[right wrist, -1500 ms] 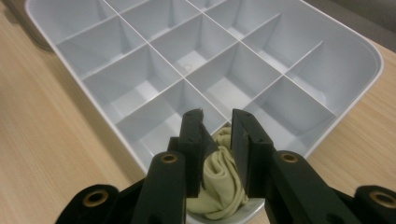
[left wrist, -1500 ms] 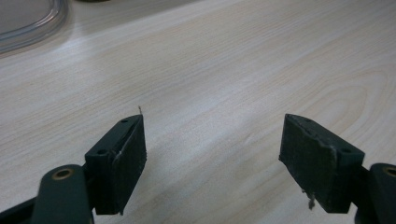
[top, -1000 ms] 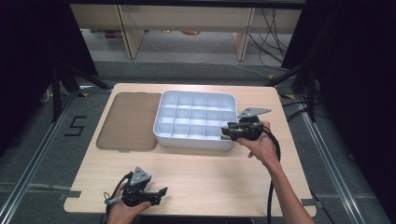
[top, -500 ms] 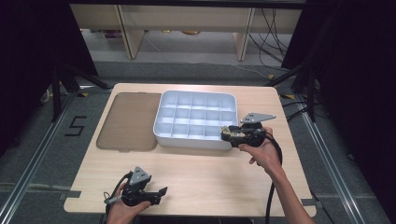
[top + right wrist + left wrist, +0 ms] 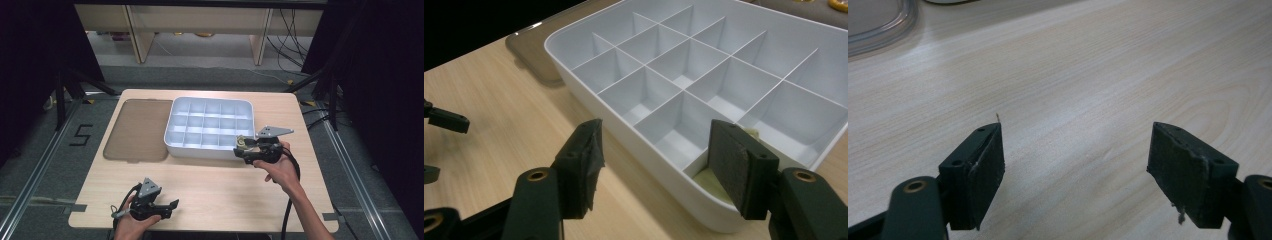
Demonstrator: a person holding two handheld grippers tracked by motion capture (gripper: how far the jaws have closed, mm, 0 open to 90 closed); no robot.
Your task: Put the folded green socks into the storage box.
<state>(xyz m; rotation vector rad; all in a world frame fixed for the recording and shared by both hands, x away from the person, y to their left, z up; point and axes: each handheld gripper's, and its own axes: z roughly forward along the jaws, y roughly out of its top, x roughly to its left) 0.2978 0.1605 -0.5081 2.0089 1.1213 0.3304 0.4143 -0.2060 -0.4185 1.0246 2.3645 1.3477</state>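
A white tray [image 5: 209, 147] split into several compartments lies mid-table. My right gripper [image 5: 240, 146] is at its front right corner. In the right gripper view my right gripper [image 5: 654, 145] is open: one jaw stands outside the tray's front wall [image 5: 659, 185], the other over the corner compartment. A pale yellowish thing [image 5: 709, 181] lies in that compartment, partly hidden by the jaw. My left gripper [image 5: 170, 205] rests low near the table's front left, held by a hand. In its own view my left gripper [image 5: 1075, 145] is open over bare wood, with nothing between the jaws.
A brown see-through lid [image 5: 137, 130] lies flat left of the tray, and its rim [image 5: 878, 30] shows in the left gripper view. The other compartments look bare. Bare wooden table [image 5: 220, 190] lies between the two grippers. Cables trail off the table's front edge.
My right gripper has slid a little toward the table's front, along the tray's front right corner. The left gripper has stayed put.
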